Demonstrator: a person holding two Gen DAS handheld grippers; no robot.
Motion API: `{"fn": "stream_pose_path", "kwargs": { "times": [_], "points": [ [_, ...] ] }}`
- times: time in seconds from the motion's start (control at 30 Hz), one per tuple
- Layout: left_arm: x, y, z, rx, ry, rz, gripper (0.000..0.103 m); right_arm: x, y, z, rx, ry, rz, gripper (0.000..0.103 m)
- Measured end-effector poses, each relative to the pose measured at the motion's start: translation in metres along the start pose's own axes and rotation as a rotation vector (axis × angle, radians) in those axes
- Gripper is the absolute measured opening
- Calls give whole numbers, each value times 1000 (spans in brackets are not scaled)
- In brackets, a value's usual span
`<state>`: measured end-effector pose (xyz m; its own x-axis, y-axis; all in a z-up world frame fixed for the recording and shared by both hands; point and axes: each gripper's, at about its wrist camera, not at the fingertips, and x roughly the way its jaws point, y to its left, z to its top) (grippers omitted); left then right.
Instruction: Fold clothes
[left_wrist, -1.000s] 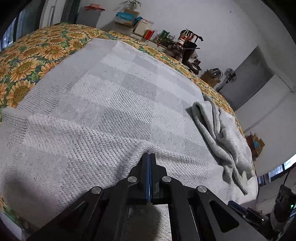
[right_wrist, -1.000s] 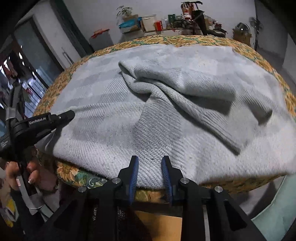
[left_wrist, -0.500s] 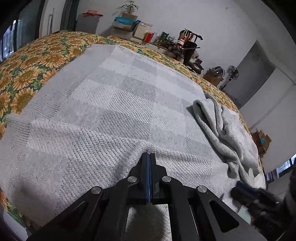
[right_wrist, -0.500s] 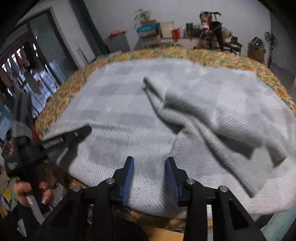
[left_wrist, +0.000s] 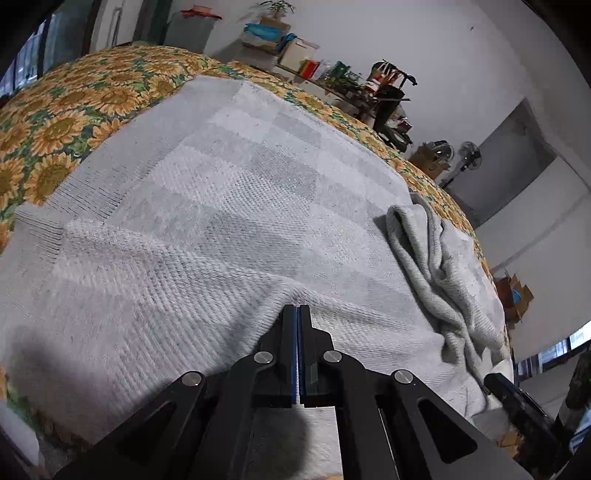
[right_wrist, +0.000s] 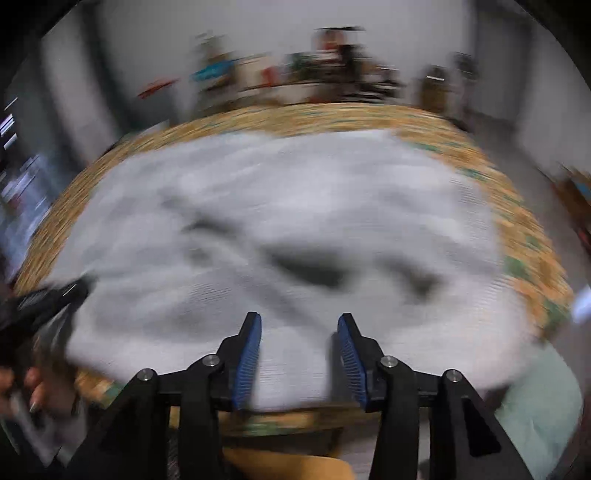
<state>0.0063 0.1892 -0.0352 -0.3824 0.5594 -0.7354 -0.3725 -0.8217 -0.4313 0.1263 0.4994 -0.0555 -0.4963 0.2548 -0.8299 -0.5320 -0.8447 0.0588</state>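
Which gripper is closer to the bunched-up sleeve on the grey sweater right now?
Hard to rank from these views. The left gripper is shut on the grey sweater's near hem, the bunched sleeve off to its right. The right gripper hangs open over the hem; its view is blurred.

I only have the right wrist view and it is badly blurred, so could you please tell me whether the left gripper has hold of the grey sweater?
Observer: Yes. In the left wrist view the left gripper is shut on a raised ridge of the grey sweater near its front edge.
Operator: Thank you. Is there anything bunched up on it?
Observer: A crumpled sleeve lies on the sweater's right part, running towards the near edge.
Operator: And what is under the sweater?
Observer: A sunflower-print cloth, sharp in that view, shows beyond the sweater's far and left edges.
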Motion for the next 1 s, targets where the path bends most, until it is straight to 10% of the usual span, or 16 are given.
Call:
{"fn": "stream_pose_path", "kwargs": {
  "times": [0.27, 0.53, 0.77, 1.0],
  "points": [
    [25, -87, -25, 242, 115, -71, 3, 19, -64, -4, 162, 33, -78, 40],
    [26, -55, -18, 92, 48, 51, 2, 6, -93, -13, 206, 20, -126, 35],
    [24, -66, -24, 136, 55, 57, 3, 5, -104, -5, 243, -25, -181, 39],
    [12, -12, -13, -61, 28, -52, 2, 15, -118, -2, 281, -19, -276, 37]
  ]
}}
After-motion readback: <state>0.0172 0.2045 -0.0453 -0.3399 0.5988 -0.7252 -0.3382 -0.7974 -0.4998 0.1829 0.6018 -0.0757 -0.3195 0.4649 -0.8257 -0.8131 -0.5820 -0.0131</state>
